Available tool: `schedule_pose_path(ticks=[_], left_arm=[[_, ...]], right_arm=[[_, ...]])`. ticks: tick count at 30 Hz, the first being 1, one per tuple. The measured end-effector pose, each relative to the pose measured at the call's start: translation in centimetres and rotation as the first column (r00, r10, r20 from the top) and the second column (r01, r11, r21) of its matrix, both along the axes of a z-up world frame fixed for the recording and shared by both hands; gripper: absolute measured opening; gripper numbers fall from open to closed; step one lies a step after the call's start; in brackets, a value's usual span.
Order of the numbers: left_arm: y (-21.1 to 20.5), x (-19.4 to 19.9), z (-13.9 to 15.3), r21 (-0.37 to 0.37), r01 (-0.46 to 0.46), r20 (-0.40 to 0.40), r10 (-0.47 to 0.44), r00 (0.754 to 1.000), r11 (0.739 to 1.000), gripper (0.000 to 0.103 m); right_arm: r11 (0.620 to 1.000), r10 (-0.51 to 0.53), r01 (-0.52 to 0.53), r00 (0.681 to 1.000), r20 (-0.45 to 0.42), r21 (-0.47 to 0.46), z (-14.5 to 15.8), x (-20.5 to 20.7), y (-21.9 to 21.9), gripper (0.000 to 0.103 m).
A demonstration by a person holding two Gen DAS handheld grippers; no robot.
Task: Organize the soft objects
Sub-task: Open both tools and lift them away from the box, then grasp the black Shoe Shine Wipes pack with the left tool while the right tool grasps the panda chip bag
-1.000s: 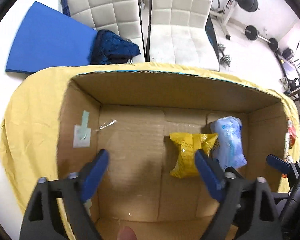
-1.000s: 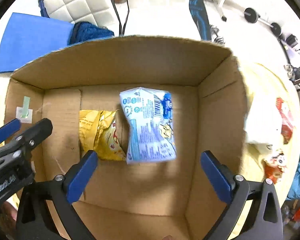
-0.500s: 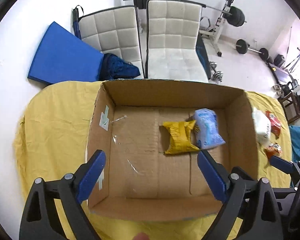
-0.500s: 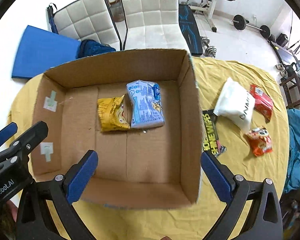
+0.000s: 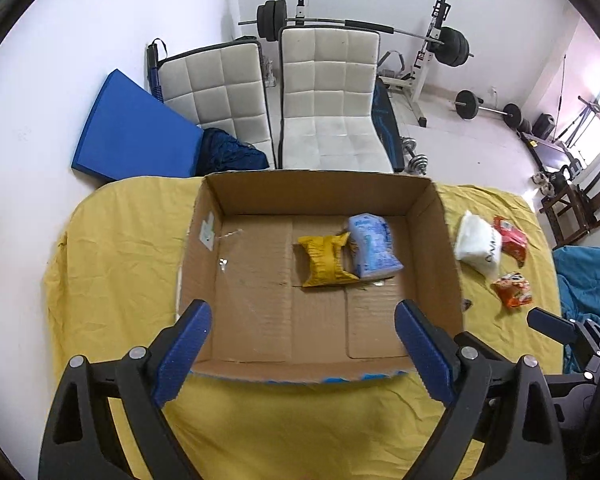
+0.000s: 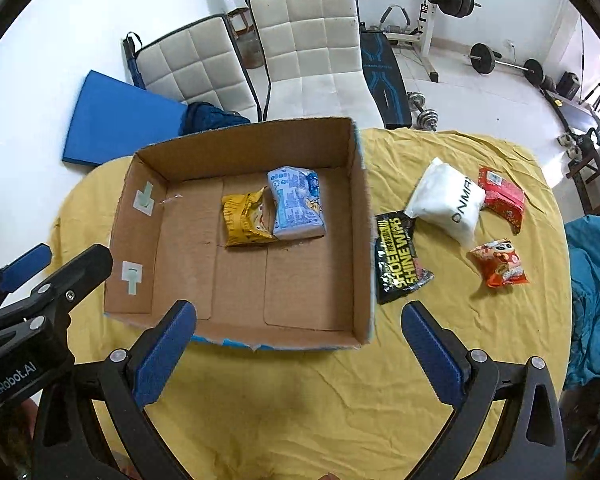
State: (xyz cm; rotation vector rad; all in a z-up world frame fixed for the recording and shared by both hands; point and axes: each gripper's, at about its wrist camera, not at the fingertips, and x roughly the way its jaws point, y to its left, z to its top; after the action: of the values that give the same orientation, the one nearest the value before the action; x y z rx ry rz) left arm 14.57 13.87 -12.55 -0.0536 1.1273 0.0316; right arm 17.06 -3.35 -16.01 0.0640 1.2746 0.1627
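Observation:
An open cardboard box stands on the yellow cloth. Inside lie a yellow packet and a light blue packet, side by side. Right of the box lie a black wipes pack, a white pouch, a red packet and an orange snack bag. My left gripper is open and empty above the box's near edge. My right gripper is open and empty, above the box's near right corner.
Yellow cloth covers the table. Two white chairs stand behind it, with a blue mat against the wall and gym weights beyond. A teal cloth lies at the right.
Both grippers have pulled back and up, out of the box. The two packets stay lying in the box. The packets on the cloth have come into view.

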Motion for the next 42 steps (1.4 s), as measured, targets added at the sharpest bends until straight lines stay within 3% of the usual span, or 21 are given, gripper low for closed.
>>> schedule_pose_path(ticks=[5,9,13,17,22,25,27,28,29,30,36,42], left_arm=[[-3.9,-0.2,1.2,-0.036,0.041,-0.005,-0.042,0.999,0.999,0.094],[-9.0,0.7,1.4,-0.059,0.108,-0.01,-0.109,0.994,0.992,0.094],[-15.5,2.8,-0.6,-0.103,0.168,-0.089,-0.178,0.98,0.98,0.094],[-20.5,5.1,-4.3,-0.131,0.168,-0.196,-0.192,0.962,0.977,0.094],[-25.5,6.9,-9.3,-0.081,0.15,-0.298,-0.168,0.94,0.985,0.094],[-27.5,8.1,-12.3,-0.041,0.134,-0.345,-0.14,0.928,0.99,0.094],[-28.6,9.1,-14.2,-0.016,0.115,-0.371,-0.112,0.922,0.993,0.094],[-28.9,9.3,-14.7,-0.009,0.11,-0.377,-0.106,0.92,0.994,0.094],[-29.2,9.6,-15.4,0.004,0.103,-0.386,-0.094,0.918,0.995,0.094],[-29.5,9.8,-16.1,0.008,0.099,-0.393,-0.088,0.915,0.995,0.094],[-30.1,10.5,-18.8,0.051,0.081,-0.432,-0.051,0.9,0.995,0.094],[-29.1,11.6,-22.9,0.051,-0.009,-0.503,0.034,0.864,0.999,0.094]], right_arm=[[0.999,-0.041,0.041,0.999,-0.024,0.011,0.8,-0.2,-5.8,0.103],[0.992,-0.125,0.123,0.991,-0.041,-0.04,0.4,0.5,-13.8,0.103],[0.983,-0.183,0.179,0.975,-0.122,-0.041,-2.5,2.4,-21.3,0.103],[0.977,-0.211,0.206,0.959,-0.191,-0.047,-6.8,5.0,-26.7,0.103],[0.979,-0.203,0.196,0.938,-0.28,-0.053,-13.1,8.2,-29.7,0.098],[0.983,-0.18,0.181,0.919,-0.349,-0.03,-16.7,9.6,-29.9,0.084],[0.986,-0.161,0.165,0.912,-0.377,-0.024,-18.4,10.2,-29.9,0.081],[0.988,-0.148,0.152,0.91,-0.388,-0.021,-19.3,10.5,-29.9,0.074],[0.99,-0.135,0.14,0.902,-0.409,-0.019,-20.3,10.7,-29.9,0.06],[0.991,-0.125,0.129,0.895,-0.429,-0.019,-21.0,10.7,-30.0,0.056],[0.991,-0.13,0.133,0.892,-0.432,-0.024,-20.9,10.2,-32.4,0.044],[0.989,-0.148,0.14,0.9,-0.409,-0.049,-19.7,10.8,-34.4,0.043]])
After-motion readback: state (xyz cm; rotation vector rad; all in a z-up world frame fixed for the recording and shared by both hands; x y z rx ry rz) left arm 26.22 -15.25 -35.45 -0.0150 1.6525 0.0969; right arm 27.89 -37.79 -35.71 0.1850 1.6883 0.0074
